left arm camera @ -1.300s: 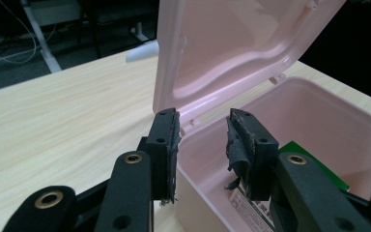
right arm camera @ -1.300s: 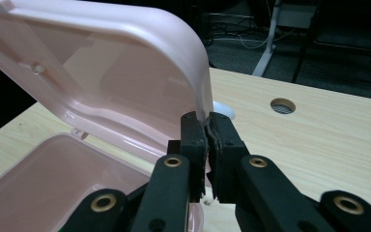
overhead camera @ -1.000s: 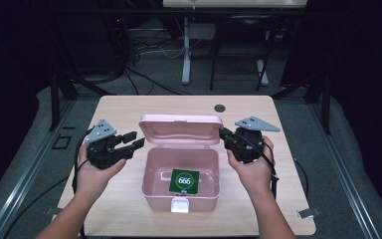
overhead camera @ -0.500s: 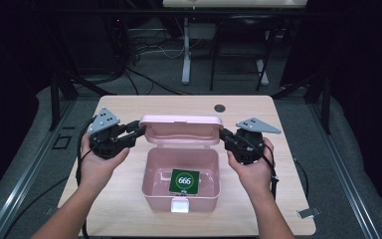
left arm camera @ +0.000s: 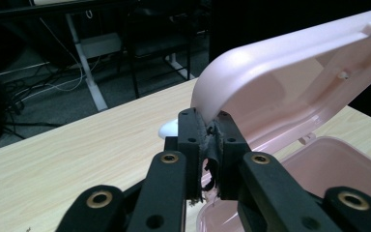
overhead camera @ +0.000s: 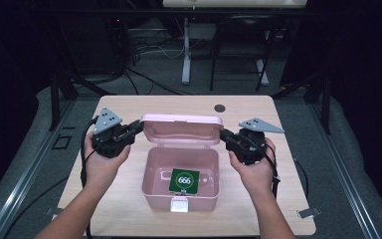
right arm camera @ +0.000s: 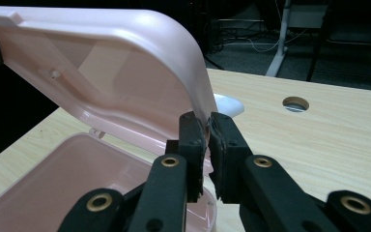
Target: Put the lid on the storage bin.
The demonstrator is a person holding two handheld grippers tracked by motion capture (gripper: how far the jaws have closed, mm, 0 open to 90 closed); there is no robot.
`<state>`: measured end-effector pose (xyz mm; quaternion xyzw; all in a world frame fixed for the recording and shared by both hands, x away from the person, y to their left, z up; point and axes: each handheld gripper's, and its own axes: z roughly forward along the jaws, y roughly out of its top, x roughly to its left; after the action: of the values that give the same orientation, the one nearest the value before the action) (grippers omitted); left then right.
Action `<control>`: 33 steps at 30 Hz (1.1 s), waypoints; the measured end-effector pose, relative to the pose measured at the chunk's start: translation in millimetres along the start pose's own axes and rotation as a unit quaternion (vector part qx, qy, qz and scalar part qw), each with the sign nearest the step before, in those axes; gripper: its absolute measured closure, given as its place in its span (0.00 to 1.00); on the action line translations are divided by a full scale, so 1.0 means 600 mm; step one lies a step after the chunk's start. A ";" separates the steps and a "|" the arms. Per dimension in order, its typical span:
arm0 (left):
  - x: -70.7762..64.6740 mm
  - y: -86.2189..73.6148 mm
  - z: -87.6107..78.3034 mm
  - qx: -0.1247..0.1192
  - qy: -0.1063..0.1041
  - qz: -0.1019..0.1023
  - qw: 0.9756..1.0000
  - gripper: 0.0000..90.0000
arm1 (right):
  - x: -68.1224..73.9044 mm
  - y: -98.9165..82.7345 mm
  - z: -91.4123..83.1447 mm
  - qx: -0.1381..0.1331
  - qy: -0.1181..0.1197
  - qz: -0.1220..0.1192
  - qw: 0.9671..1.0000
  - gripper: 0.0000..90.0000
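Flanking the lid (overhead camera: 181, 129), both grippers (card (overhead camera: 184, 180) below)

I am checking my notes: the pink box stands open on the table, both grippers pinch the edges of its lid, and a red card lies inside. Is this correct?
Not quite: the card in the pink box is green with a white circle, as the high view shows. The rest holds: the left gripper and the right gripper pinch the lid.
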<state>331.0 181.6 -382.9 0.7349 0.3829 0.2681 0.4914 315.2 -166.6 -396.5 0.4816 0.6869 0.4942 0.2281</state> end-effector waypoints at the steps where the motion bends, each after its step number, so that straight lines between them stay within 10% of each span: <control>1: 0.000 0.000 0.000 0.001 0.000 -0.003 1.000 0.95 | -0.001 0.000 -0.002 0.000 0.001 0.002 1.000 0.92; 33: -0.012 -0.023 -0.028 -0.010 -0.026 -0.007 1.000 0.90 | -0.029 0.005 -0.026 -0.028 -0.002 0.025 0.999 0.82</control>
<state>309.7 187.2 -389.3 0.7338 0.3724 0.2493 0.5106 311.5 -189.2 -390.4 0.4933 0.6598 0.5177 0.2308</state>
